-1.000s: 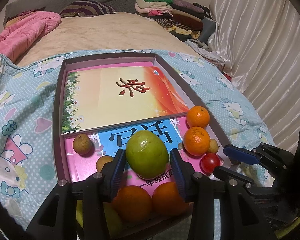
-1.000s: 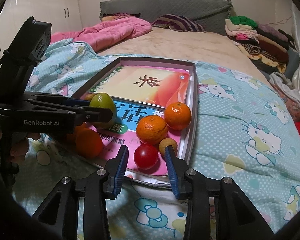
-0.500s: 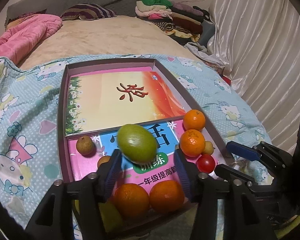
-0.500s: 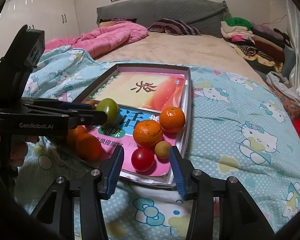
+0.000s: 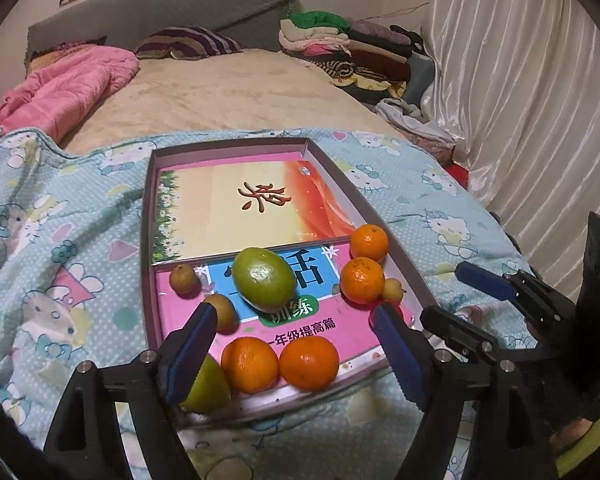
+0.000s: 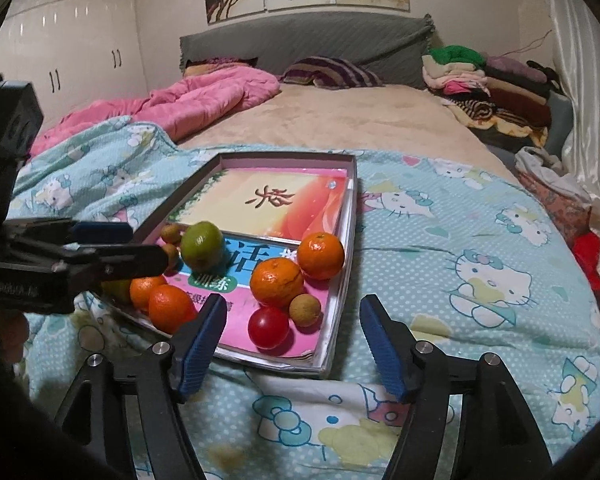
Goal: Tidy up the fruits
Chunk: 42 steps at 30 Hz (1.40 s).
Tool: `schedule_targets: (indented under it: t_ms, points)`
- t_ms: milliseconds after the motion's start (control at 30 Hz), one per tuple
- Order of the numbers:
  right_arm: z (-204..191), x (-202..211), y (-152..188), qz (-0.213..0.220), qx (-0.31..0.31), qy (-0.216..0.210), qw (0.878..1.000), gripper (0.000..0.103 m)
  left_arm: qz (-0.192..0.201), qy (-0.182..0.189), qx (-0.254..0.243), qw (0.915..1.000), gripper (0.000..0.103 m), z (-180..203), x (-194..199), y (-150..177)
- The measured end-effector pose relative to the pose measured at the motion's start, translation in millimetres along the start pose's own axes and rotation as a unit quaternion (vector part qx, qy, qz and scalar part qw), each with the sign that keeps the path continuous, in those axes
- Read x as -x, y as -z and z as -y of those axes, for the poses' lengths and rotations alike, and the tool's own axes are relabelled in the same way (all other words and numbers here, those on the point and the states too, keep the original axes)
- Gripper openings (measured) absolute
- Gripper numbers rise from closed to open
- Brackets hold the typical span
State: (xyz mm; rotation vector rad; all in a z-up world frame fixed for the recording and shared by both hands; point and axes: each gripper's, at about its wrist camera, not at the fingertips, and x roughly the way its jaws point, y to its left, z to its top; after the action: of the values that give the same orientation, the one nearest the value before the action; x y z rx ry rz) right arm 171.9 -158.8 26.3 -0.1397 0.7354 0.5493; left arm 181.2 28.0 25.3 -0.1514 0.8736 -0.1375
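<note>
Printed on the blue-and-pink workbook (image 5: 300, 312): "训练" and "一年级提高篇"; on the orange book (image 5: 260, 208), one brush character, possibly "举".

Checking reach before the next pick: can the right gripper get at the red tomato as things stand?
Probably yes. The right gripper is open, and the red tomato lies just ahead between its fingers, near the tray's front edge. Only the small brown fruit beside it crowds the grasp.
</note>
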Motion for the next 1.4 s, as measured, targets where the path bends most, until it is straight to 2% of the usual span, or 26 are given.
schedule_targets:
  t_ms: [267,567,967,1233,1400]
  points:
    - [1,14,-1,0.022,-0.007,0.007,1.000,0.075,0.016,-0.013,0.015,0.9997,0.088,1,19,13]
    - [-14,41,4,0.052,0.005,-0.005,0.999,0.077,0.036,-0.057,0.047,0.9966,0.090,-2,44,49]
    - [-38,74,60,0.049,-0.016,-0.006,0.999,0.081,0.042,-0.093,0.071,0.9922,0.090,6,65,111]
    - [-44,91,78,0.055,-0.028,0.007,0.998,0.081,0.033,-0.102,0.070,0.9917,0.090,12,63,132]
    - [-52,96,89,0.044,-0.028,0.011,0.999,0.081,0.032,-0.106,0.067,0.9916,0.090,18,63,137]
